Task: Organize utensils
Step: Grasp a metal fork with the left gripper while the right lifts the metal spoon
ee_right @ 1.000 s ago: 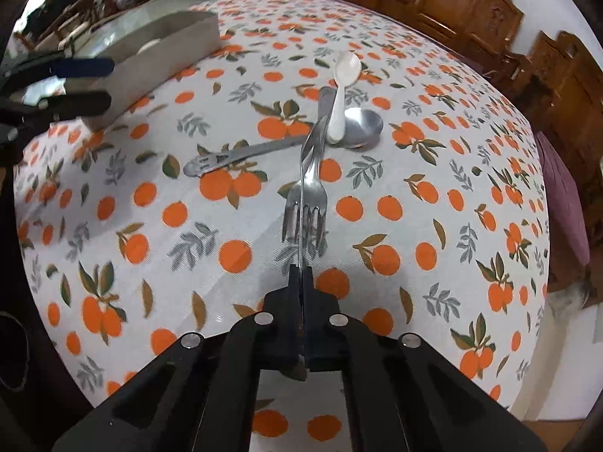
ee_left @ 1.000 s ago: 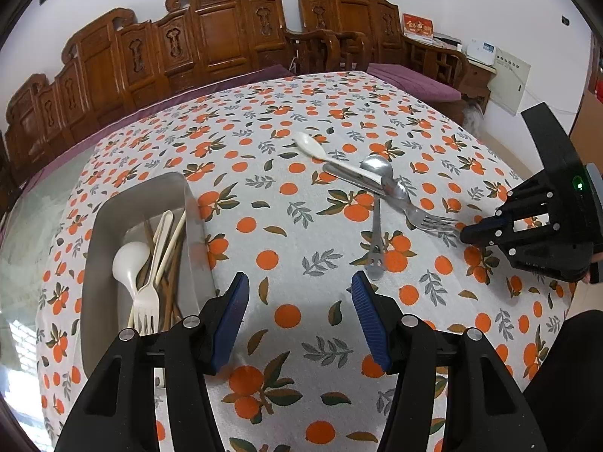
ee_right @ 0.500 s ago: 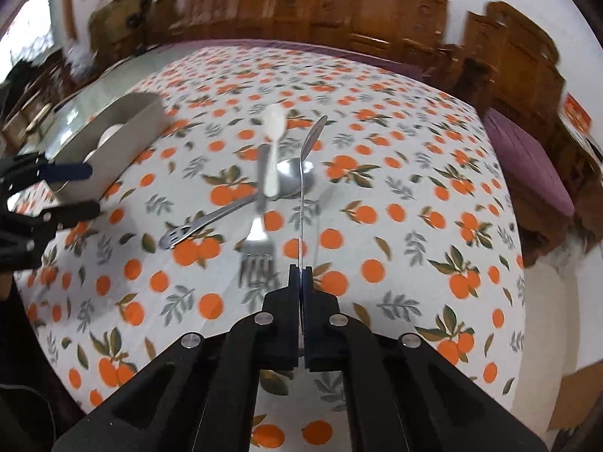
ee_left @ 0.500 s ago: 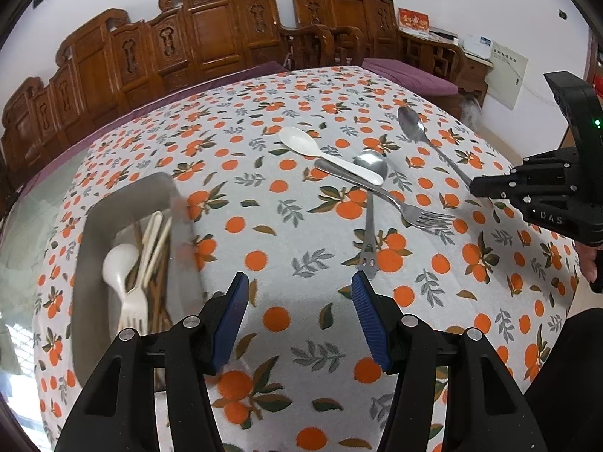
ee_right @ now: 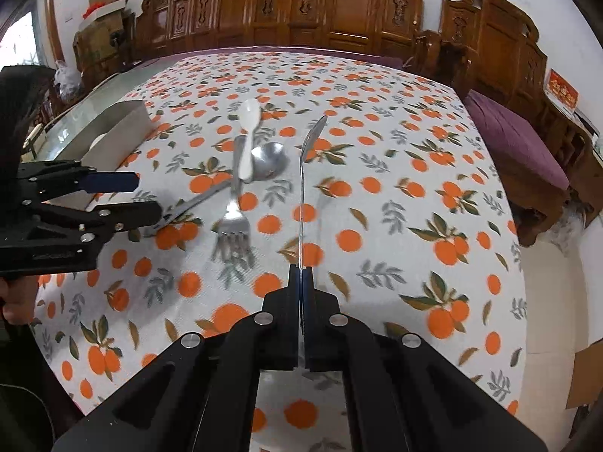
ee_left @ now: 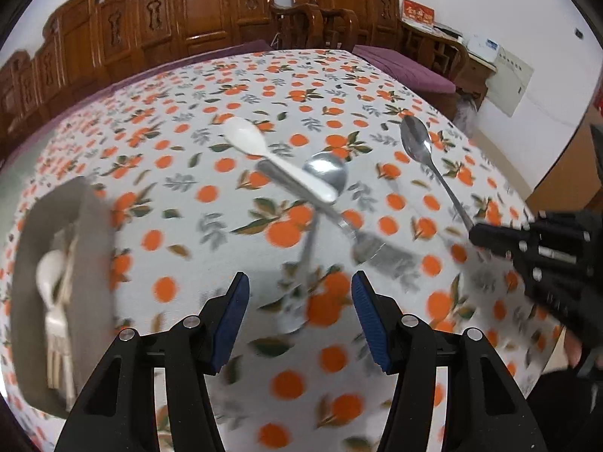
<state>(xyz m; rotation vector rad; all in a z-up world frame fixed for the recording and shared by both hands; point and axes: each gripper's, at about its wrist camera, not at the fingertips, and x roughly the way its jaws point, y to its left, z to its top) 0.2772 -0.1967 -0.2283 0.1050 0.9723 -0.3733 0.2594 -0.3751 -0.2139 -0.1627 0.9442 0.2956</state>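
My right gripper (ee_right: 301, 282) is shut on the handle end of a metal spoon (ee_right: 301, 188), which it holds off the table, edge-on and pointing away. In the left wrist view that spoon (ee_left: 418, 147) sticks out from the right gripper (ee_left: 478, 235) at the right. A white plastic spoon (ee_left: 264, 150), a second metal spoon (ee_left: 326, 175) and a metal fork (ee_left: 377, 250) lie crossed on the tablecloth. My left gripper (ee_left: 299, 316) hovers open just short of them, with nothing between its blue pads (ee_left: 233, 312). A grey tray (ee_left: 94, 263) at the left holds a white spoon, a fork and chopsticks.
The table (ee_right: 414, 226) has an orange-print cloth, and its edge drops off at the right. Carved wooden chairs (ee_right: 339, 7) line the far side. A person's hand (ee_right: 15, 301) holds the left gripper (ee_right: 135, 197). The tray (ee_right: 124, 124) stands at the far left.
The right gripper raised the metal spoon off the pile and rolled it edge-on. The left gripper moved from beside the tray towards the crossed utensils, still open.
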